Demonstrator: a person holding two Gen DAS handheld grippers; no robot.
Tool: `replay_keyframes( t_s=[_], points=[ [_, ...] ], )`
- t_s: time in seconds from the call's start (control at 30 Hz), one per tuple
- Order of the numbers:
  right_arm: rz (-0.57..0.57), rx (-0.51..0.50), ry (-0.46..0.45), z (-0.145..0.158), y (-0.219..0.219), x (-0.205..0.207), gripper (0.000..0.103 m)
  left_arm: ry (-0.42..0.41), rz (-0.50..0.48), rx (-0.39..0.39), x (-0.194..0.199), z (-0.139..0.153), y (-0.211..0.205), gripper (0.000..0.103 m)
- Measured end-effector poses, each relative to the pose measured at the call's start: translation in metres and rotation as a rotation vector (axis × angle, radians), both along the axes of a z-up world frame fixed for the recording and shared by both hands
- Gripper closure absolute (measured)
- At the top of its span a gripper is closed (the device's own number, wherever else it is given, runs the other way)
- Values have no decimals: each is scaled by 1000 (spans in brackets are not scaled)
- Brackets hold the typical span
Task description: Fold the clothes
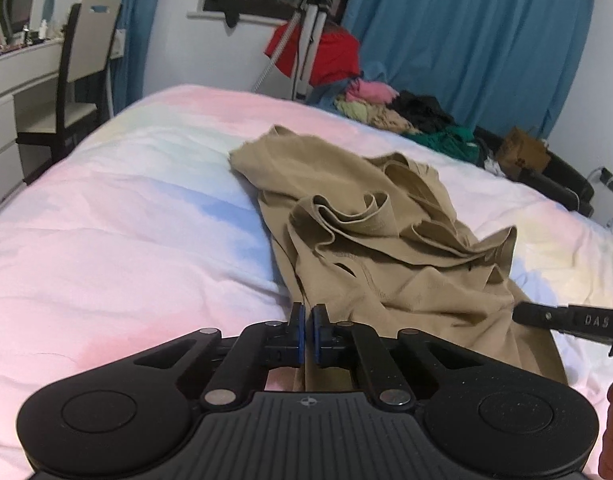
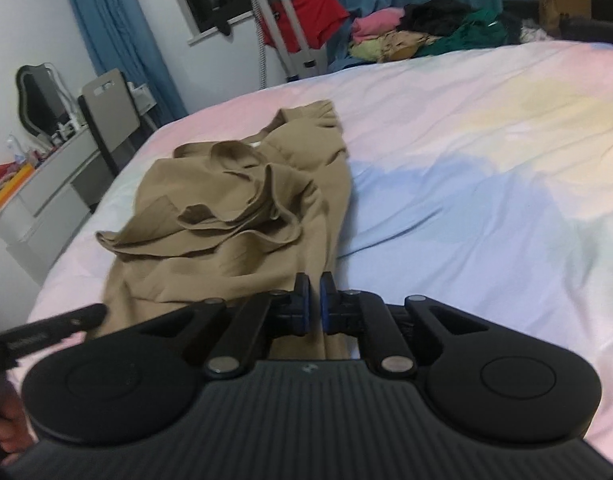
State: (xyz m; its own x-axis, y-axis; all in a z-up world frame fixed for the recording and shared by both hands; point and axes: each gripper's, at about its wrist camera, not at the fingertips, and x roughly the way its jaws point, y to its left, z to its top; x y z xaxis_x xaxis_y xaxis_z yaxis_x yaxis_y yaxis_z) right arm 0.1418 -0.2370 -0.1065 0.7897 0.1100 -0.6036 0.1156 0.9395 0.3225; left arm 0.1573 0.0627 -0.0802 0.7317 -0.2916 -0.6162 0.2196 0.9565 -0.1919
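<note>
Tan garment (image 1: 370, 240) lies crumpled on the bed (image 1: 126, 208), centre to lower right of the left wrist view, centre-left of the right wrist view. The far part is bunched in loose ruffled folds; the near part runs toward both grippers in long creases.

Left gripper (image 1: 306, 320): fingers drawn nearly together, only a thin slit between the blue pads. A strip of tan cloth runs in between them, so it looks pinched on the near edge of the garment.

Right gripper (image 2: 314, 300): the same, fingers almost closed, tan cloth passing between and under them. It appears clamped on the same near edge, just beside the left one.

Each gripper shows at the margin of the other's view, lower right in the left view and lower left in the right view.

Judgement: both hold one hem or waistband, set up to spread the piece. Whether this comes ahead of a fold or partway through one, I cannot tell.

To do it well:
- keep both pinches firm; soft knit may slip
- move the two apart evenly so the edge goes taut
- lift enough to free the ruffled bunch, then lay it flat
- stay clear of the clothes pile (image 1: 406, 112) at upper right.
</note>
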Motion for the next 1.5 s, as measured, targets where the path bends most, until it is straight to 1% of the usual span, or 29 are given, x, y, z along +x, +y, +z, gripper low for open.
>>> replay_keyframes(
  t_s=[0.17,0.27,0.33,0.37,0.47,0.53,0.6,0.63,0.7,0.73,0.77,0.8,0.83,0.87,0.97,1.0,1.1,1.13,1.2,1.27,1.33,1.4,1.5],
  points=[
    [-26,8,38,-9,-7,3,95,11,6,22,2,-3,-2,99],
    [-29,16,52,-13,-9,6,95,29,6,10,6,-8,0,98],
    [-29,28,47,-14,-10,6,95,29,5,1,2,-4,2,97],
    [-30,34,45,-14,-10,6,95,29,5,-3,0,-3,3,95],
    [-36,61,21,-5,-11,0,93,29,4,-15,-7,3,5,94],
    [-41,80,5,1,-12,-4,92,28,4,-23,-11,6,6,89],
    [-36,55,-7,11,-8,-10,92,24,5,-27,-20,12,7,69],
    [-29,37,-11,16,-6,-13,92,20,6,-27,-26,16,7,64],
    [-2,5,-8,23,-1,-21,86,17,-1,-47,-40,25,7,48],
    [7,-1,-8,26,0,-25,63,20,-1,-64,-47,28,8,45],
    [11,19,-17,28,0,-32,33,24,-2,-83,-55,30,9,37],
    [14,49,-29,30,-1,-39,21,28,-2,-102,-62,33,10,31],
    [17,78,-40,32,-2,-46,18,31,-8,-112,-69,35,9,29],
    [24,120,-45,33,-3,-52,19,36,-22,-127,-77,35,8,27],
    [29,265,-42,34,-10,-65,19,93,-50,-232,-94,31,9,25],
    [22,327,-29,32,-13,-67,19,127,-55,-278,-97,28,10,24],
    [12,523,23,19,-19,-73,18,266,-27,-445,-95,9,17,24],
    [12,576,39,14,-18,-75,18,313,-13,-488,-92,1,19,24],
    [22,660,83,3,-15,-75,17,399,23,-567,-84,-18,23,24],
    [34,719,118,-6,-12,-72,17,451,69,-625,-77,-34,27,24],
    [40,762,141,-13,-10,-69,17,454,116,-699,-73,-44,34,24],
    [47,805,164,-20,-8,-66,17,445,162,-770,-69,-51,40,28],
    [47,854,191,-29,-7,-61,17,409,204,-822,-70,-51,46,32]
  ],
)
